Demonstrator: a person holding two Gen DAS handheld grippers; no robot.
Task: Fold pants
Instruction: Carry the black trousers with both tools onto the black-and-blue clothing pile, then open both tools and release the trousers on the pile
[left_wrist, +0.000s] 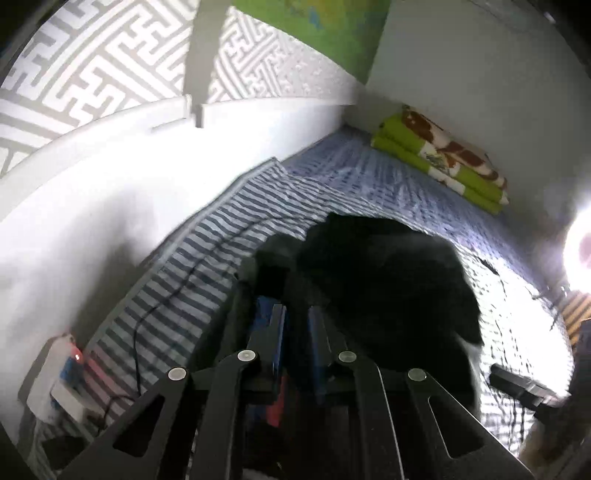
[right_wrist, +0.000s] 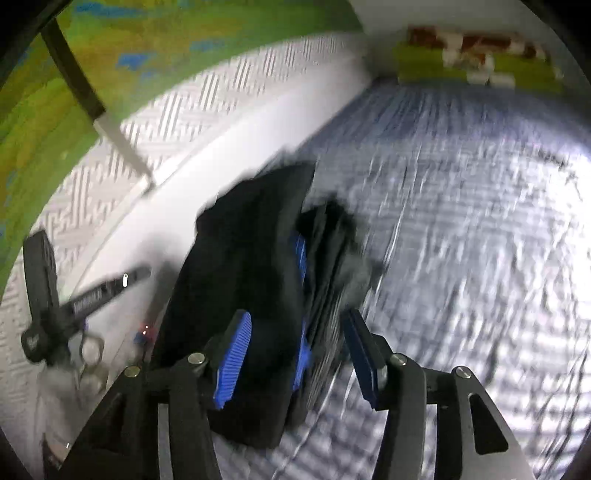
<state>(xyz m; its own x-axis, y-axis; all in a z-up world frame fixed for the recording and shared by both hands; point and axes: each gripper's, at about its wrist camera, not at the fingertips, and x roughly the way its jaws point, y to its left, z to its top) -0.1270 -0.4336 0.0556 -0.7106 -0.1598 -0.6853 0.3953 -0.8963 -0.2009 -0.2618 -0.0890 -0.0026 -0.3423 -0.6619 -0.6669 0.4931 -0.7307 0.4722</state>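
Pants (left_wrist: 384, 280), black, bunched in a dark heap on the bed (left_wrist: 424, 184), right in front of both my grippers. Left wrist view: my left gripper (left_wrist: 295, 317) has its blue-padded fingers (left_wrist: 277, 332) drawn close together with dark cloth at the tips; they look clamped on an edge of the pants, though the fabric is too dark to make out the exact hold. Right wrist view, heavily blurred: my right gripper (right_wrist: 295, 332) stands wide apart, blue pads (right_wrist: 234, 354) on either side, and a fold of pants (right_wrist: 251, 295) hangs between them. Cloth touches the left pad; the right finger looks clear of it. Cannot tell whether anything is truly gripped there.

Bed cover is blue-and-white check; a striped sheet (left_wrist: 207, 258) lies along the white wall (left_wrist: 92, 206) side, a thin black cable (left_wrist: 162, 302) running over it. Folded green blanket (left_wrist: 439, 162) at the far end of the bed, against the wall, well apart from the pants. Patterned grey-white wallpaper (left_wrist: 92, 66) above. Bright glare at right edge.
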